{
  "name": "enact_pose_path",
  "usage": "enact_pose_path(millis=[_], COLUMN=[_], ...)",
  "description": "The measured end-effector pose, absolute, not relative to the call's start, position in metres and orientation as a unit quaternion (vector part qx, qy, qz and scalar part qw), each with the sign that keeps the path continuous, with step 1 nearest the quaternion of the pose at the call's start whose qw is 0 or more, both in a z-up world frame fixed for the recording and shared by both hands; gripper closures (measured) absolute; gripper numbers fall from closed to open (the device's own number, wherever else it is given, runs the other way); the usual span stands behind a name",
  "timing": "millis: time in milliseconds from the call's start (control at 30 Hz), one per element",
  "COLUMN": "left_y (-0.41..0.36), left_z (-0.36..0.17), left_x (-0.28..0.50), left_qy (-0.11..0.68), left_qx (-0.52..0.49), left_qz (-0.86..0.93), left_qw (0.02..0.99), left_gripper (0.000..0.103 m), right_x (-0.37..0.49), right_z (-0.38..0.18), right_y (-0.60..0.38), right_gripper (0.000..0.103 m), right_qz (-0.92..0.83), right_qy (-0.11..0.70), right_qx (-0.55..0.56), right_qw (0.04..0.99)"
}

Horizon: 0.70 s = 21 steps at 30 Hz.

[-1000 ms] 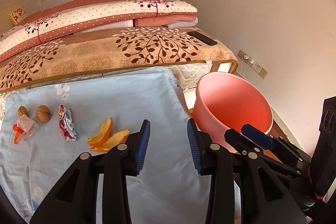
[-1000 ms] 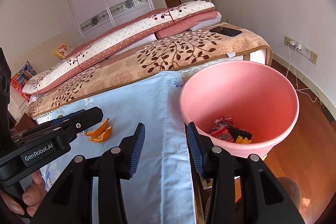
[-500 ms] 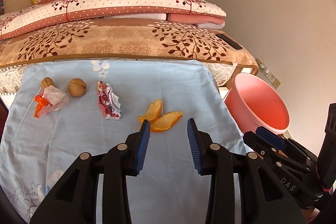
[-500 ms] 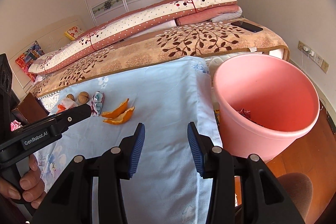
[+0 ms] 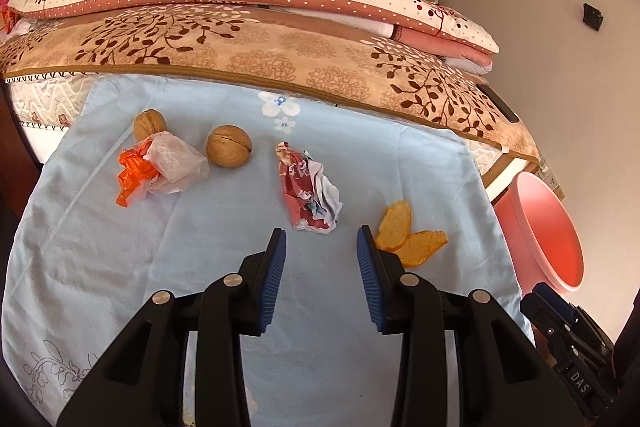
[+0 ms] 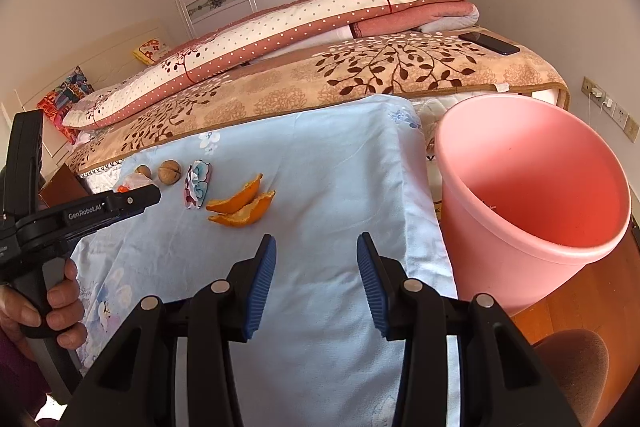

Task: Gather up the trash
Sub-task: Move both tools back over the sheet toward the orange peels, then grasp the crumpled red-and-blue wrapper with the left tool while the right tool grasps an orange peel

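**Two empty grippers over scattered trash**

The left gripper (image 5: 320,243) hangs above the light blue cloth (image 5: 100,267), jaws apart and empty. Just ahead lies a crumpled wrapper (image 5: 310,193), with orange peel (image 5: 408,233) beside its right finger. Further back lie two walnuts (image 5: 229,146) and an orange-and-clear plastic scrap (image 5: 160,167). The right gripper (image 6: 316,247) is likewise parted, holding nothing. The pink bin (image 6: 520,163) stands off the cloth's right edge.

Clear blue cloth (image 5: 328,355) ahead of both grippers; litter along its far half.
Crumpled wrapper (image 5: 310,197), orange peels (image 5: 408,233), walnuts (image 5: 229,146) and plastic bag (image 5: 160,167) leave gaps between; pink bin (image 6: 532,195) blocks the cloth's right edge.
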<state>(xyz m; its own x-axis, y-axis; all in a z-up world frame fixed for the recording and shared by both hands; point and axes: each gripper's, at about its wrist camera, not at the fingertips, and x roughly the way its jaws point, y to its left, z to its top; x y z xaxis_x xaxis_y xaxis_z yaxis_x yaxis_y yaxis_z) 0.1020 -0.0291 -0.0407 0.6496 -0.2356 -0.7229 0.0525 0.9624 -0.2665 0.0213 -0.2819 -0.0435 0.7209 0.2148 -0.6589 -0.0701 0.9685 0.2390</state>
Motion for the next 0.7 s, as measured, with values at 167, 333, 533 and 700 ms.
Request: enact_pose_path(millis=[167,333,533,700], left_y=[-0.027,-0.031,-0.034,-0.033], left_z=[-0.047,-0.06,-0.075,-0.075], left_x=[0.129,0.155,0.17,0.166], left_qy=[0.43,0.449,0.462,0.445], left_qx=[-0.134,-0.142,-0.132,-0.128], left_qz=[-0.07,-0.047,-0.022,-0.031], left_qw=[0.89,0.881,0.877,0.886], left_gripper=[0.066,0.066,0.062,0.06], right_x=[0.025,0.027,0.032,0.039], right_z=[-0.047,-0.05,-0.05,-0.041], right_y=[-0.284,-0.286,-0.286,-0.279], right_gripper=[0.062,0.062,0.062,0.058], right_qz=[0.08,0.084,0.09,0.098], right_qy=[0.37,0.376,0.382,0.368], right_qx=[0.103,0.108,0.106,0.092], right_qw=[0.92,0.917,0.914,0.92])
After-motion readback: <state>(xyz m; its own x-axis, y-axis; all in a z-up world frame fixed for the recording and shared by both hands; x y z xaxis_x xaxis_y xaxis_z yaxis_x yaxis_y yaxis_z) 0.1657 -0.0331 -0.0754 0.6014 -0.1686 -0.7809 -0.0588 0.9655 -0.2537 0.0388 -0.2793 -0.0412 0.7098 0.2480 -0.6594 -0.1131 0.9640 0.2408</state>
